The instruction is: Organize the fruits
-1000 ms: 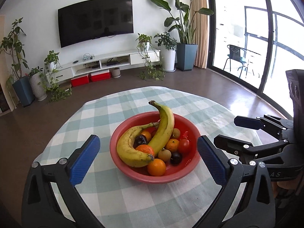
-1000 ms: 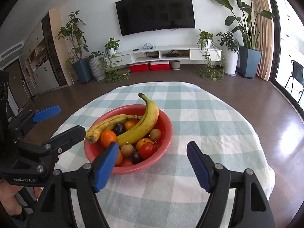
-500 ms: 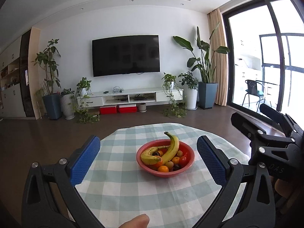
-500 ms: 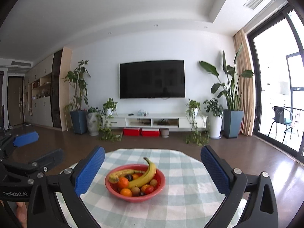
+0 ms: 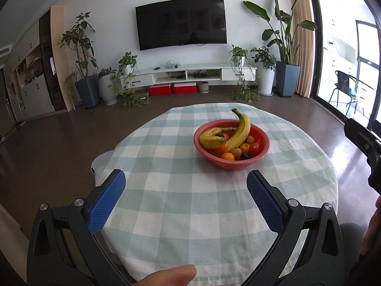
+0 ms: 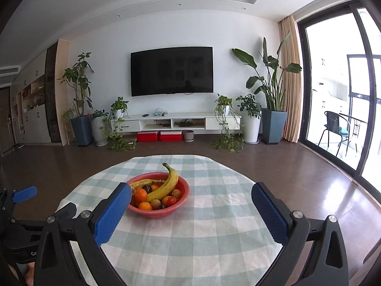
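A red bowl [image 5: 238,163] stands on a round table with a green-and-white checked cloth [image 5: 181,190]. It holds two bananas [image 5: 241,133], oranges, tomatoes and small dark fruits. In the right wrist view the bowl [image 6: 152,212] sits left of centre. My left gripper [image 5: 185,201] is open and empty, held back over the near part of the table, left of the bowl. My right gripper [image 6: 190,213] is open and empty, back from the bowl. Its left fingertip [image 6: 114,211] overlaps the bowl's left rim in view.
The table drops off to dark floor [image 5: 59,147] on all sides. A wall TV [image 6: 171,71], a low white cabinet [image 6: 176,121] and potted plants [image 6: 273,109] line the far wall. A glass door [image 6: 338,109] is at the right. The left gripper's body [image 6: 21,217] shows at the right view's left edge.
Both grippers pulled back and up from right at the bowl, which looks smaller. In the last half second the left view tilted down and swung left; both stayed open.
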Demonstrator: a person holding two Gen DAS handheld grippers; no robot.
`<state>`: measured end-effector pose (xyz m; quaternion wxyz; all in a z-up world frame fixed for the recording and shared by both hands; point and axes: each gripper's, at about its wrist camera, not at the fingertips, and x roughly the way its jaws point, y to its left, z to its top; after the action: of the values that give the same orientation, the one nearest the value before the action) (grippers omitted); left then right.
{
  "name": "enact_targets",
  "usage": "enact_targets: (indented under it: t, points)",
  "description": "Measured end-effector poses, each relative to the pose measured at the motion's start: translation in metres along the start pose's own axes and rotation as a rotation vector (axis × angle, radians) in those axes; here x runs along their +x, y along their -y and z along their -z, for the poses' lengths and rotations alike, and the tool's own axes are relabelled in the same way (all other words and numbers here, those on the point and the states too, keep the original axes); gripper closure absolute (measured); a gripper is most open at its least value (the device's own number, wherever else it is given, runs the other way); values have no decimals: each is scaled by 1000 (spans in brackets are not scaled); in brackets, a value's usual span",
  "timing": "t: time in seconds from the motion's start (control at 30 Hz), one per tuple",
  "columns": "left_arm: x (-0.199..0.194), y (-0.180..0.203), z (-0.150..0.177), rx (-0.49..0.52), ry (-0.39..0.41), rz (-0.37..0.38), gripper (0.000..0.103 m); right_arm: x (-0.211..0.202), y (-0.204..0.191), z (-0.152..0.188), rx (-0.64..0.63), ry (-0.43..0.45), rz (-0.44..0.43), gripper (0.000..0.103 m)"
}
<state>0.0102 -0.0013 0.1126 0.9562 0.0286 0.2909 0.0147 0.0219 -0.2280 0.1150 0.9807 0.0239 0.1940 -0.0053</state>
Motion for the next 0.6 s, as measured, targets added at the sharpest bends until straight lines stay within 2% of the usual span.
enact_targets:
  t: [0.23,0.6]
  points:
    - [28,-1,8,-30,-58,20,0,21,6,28,27,-145,18,0]
    - [47,2,14,-26,-86,34,0,28,-4,42,-12,-209,-1,0]
